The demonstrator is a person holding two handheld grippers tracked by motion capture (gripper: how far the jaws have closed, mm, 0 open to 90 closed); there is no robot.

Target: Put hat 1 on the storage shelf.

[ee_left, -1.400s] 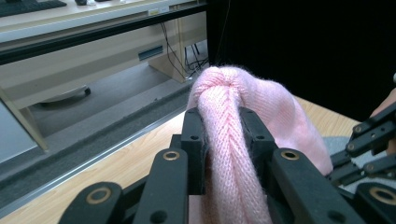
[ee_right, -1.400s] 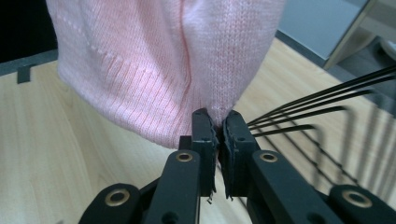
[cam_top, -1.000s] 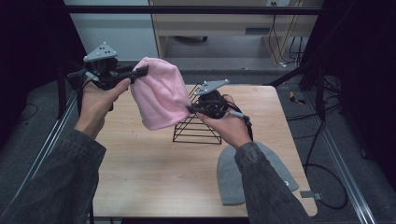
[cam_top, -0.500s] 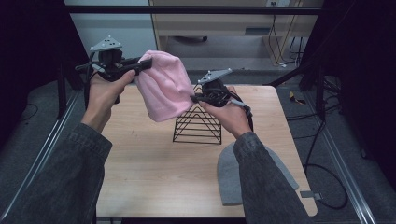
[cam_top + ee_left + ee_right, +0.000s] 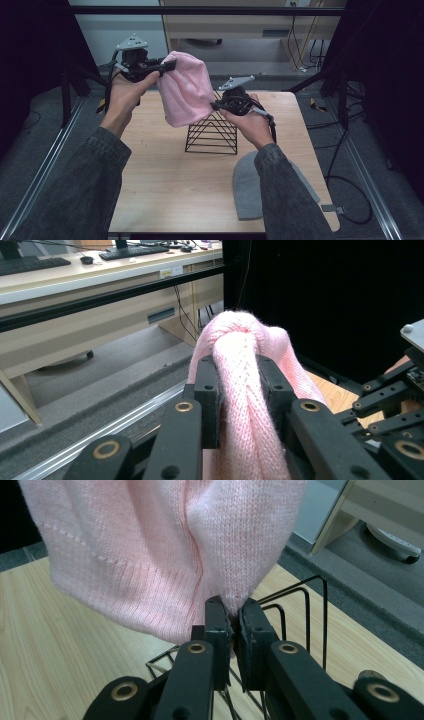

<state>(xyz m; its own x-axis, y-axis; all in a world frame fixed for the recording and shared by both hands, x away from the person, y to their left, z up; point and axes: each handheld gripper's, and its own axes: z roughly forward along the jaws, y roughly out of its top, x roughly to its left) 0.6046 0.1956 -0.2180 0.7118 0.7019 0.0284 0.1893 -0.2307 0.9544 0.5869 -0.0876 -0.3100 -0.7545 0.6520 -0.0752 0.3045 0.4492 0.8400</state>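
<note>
Above wire rack [image 5: 212, 134]: I hold pink beanie [image 5: 184, 95]
Left gripper [image 5: 239, 390]: jaws clamp bunched knit
Right gripper [image 5: 232, 630]: jaws pinch beanie's edge
Grey beanie [image 5: 250, 187]: beside rack, partly behind my sleeve

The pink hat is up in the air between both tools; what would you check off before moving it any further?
1. Left gripper pinches the pink hat: ok, a thick fold sits between its fingers.
2. Right gripper pinches the hat's edge: ok, but only a thin bit.
3. Hat off the table: ok.
4. Black wire rack stands upright under the hat: ok.
5. Hat's opening faces the rack: cannot tell.
6. Grey hat lies away from the rack: ok.
</note>
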